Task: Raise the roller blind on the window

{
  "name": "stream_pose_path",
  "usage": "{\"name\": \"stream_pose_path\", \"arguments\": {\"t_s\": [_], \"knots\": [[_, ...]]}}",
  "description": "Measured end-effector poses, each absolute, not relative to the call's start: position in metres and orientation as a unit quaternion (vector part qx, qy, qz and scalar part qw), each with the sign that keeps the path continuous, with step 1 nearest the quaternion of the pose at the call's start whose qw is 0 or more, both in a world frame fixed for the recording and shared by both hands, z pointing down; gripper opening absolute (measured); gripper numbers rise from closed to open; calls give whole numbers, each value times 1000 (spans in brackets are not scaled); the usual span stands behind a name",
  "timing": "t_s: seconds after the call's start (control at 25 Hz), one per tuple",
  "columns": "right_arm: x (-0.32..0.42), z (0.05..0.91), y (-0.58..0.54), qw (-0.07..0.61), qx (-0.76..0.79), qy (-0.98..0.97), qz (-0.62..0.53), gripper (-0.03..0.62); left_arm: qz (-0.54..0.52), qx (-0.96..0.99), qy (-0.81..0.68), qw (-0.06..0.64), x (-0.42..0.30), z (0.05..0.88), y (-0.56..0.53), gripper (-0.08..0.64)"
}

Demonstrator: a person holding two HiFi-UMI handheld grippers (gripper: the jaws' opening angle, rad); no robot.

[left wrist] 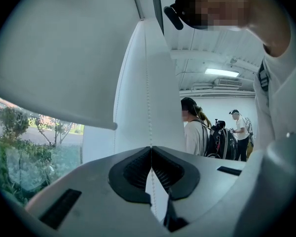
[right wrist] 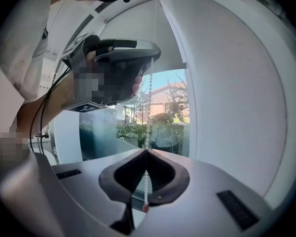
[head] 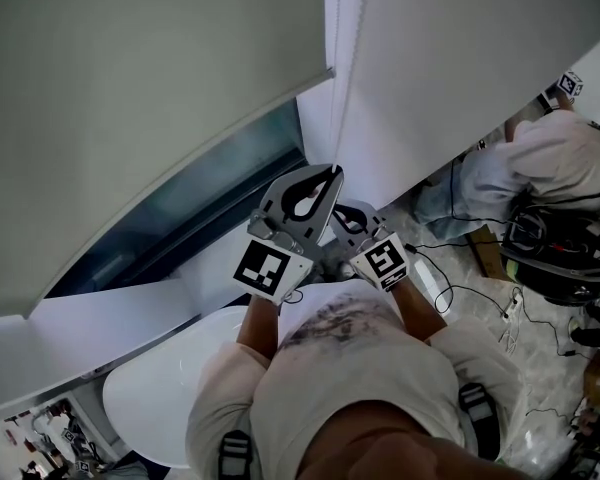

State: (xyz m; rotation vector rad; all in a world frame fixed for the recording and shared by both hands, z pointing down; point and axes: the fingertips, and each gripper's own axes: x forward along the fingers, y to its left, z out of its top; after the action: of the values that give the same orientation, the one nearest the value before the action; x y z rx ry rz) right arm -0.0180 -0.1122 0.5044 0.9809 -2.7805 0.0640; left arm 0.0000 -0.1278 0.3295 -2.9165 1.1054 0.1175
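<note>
The pale roller blind covers the upper part of the window, and glass shows under its bottom edge. A white bead chain hangs beside the blind's right edge. My left gripper is shut on the chain, which runs up from its tips in the left gripper view. My right gripper is shut on the same bead chain just below, with the beads passing through its closed tips. In the right gripper view the left gripper shows higher up the chain.
A white wall panel stands right of the chain. A round white tabletop lies low at the left. A crouching person, bags and cables fill the floor at right. Other people stand further back in the room.
</note>
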Motion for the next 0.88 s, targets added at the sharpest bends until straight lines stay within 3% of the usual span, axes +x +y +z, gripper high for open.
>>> {"name": "stream_pose_path", "arguments": {"t_s": [0.88], "knots": [[-18, 590, -102, 168, 306, -934, 80, 61, -1, -930, 366, -44, -1, 415, -118, 9]]}}
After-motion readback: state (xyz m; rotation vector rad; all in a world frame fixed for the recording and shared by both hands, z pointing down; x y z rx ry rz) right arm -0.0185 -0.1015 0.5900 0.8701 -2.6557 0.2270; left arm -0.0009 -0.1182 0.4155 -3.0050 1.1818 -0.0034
